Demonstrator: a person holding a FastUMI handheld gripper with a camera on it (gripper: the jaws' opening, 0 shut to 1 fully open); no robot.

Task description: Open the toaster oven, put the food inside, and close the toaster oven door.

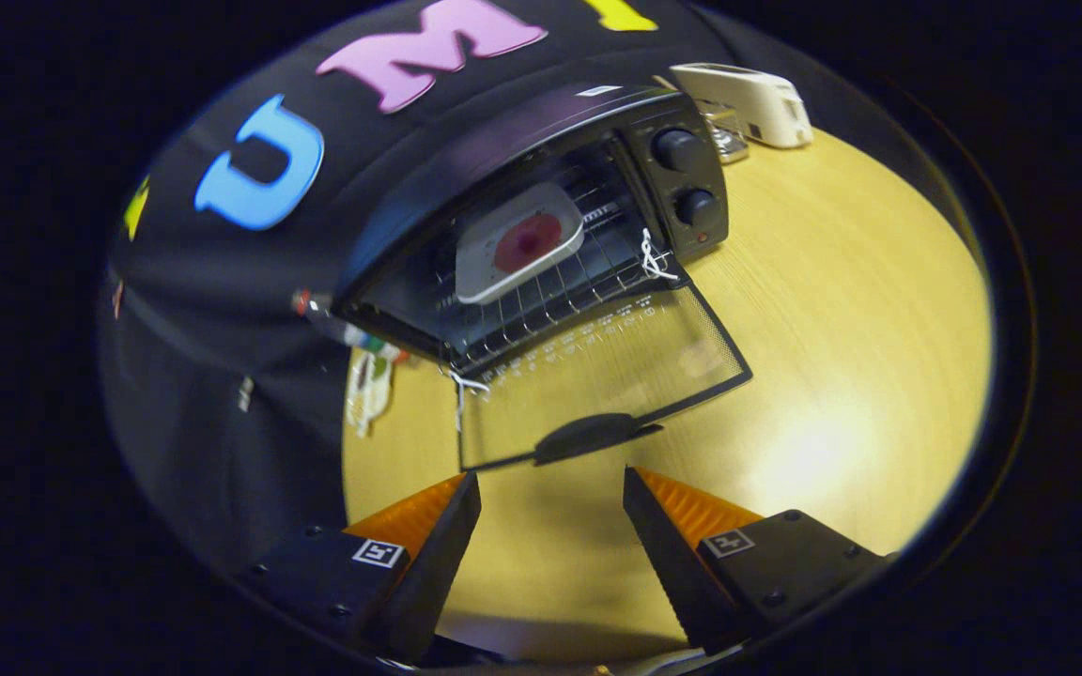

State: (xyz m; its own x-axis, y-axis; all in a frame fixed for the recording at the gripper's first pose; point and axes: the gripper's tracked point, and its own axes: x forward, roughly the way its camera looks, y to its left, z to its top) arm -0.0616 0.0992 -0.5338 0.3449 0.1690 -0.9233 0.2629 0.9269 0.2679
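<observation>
A pale wooden table [842, 310] fills the booth floor of the scene, lit bright on one patch, with dark cloth hanging behind it. At the back of the table stands the toaster oven [541, 216], black, and everything here is placed off it. Its glass door [597, 376] is dropped fully open and lies flat toward the gripper, the dark door handle [588, 437] at the near edge. Inside the toaster oven, on the wire rack [560, 291], sits a white plate [517, 244] carrying a round red piece of food [529, 240], so the food is in the cavity. Two black knobs [687, 174] sit one above the other on the toaster oven's control panel. White string [656, 258] is tied at the door hinge on the knob side, and more at the other hinge. Beyond the toaster oven's knob side rests a cream-coloured device [748, 103]. By its far corner on the other side lies a small packet [367, 390] at the table's edge. The gripper [550, 483] hovers just short of the door handle, fingers spread wide, holding nothing, only bare table between them.
</observation>
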